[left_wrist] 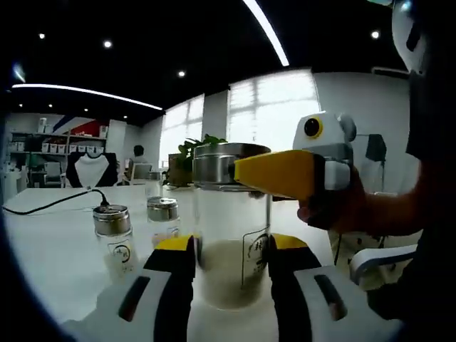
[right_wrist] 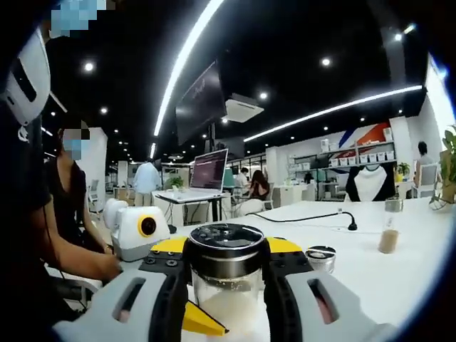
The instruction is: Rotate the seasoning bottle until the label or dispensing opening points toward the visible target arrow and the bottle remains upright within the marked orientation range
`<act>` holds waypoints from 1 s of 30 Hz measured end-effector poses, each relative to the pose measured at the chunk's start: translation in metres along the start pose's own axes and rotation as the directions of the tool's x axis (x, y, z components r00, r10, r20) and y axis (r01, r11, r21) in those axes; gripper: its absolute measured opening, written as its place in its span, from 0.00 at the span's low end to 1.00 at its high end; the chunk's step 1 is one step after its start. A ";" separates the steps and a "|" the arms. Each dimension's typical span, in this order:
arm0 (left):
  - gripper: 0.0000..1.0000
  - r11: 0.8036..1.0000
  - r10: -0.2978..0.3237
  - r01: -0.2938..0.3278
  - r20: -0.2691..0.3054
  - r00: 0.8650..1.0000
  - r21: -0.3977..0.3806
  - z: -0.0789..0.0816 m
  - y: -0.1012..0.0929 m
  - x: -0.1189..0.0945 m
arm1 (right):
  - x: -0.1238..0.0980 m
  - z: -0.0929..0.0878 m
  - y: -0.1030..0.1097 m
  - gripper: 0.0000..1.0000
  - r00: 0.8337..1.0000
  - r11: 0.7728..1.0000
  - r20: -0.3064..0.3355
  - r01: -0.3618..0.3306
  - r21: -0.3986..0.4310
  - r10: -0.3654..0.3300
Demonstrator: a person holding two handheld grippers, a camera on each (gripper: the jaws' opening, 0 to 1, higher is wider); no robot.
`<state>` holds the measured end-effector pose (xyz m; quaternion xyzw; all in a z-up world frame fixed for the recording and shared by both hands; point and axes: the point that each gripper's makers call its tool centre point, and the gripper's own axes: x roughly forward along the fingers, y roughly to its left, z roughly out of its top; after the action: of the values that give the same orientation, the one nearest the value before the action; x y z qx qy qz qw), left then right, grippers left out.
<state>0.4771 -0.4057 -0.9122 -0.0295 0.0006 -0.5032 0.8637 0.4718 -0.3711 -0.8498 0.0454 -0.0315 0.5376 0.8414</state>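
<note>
Standing upright on the white table (left_wrist: 50, 242) in the left gripper view, the seasoning bottle (left_wrist: 231, 235) sits between the left gripper (left_wrist: 231, 253) jaws, which press its glass body from both sides. The right gripper (left_wrist: 285, 174) clamps its metal lid from the right. Two smaller shakers (left_wrist: 116, 239) stand to the left, near a black cable (left_wrist: 50, 205).

In the right gripper view, the right gripper (right_wrist: 226, 258) closes narrowly around the bottle's lid (right_wrist: 226, 246). The left gripper (right_wrist: 139, 231) shows below left. A laptop (right_wrist: 208, 171) stands beyond.
</note>
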 end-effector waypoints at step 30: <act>0.43 0.928 0.362 -0.356 -0.038 0.931 0.115 -0.003 0.030 -0.003 | 0.012 -0.018 -0.018 0.39 0.975 0.984 -0.150 0.150 -0.094 -0.163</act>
<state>0.5016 -0.3881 -0.9173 0.0316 0.0048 -0.3368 0.9410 0.4928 -0.3660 -0.8668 -0.0295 0.0167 0.4698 0.8821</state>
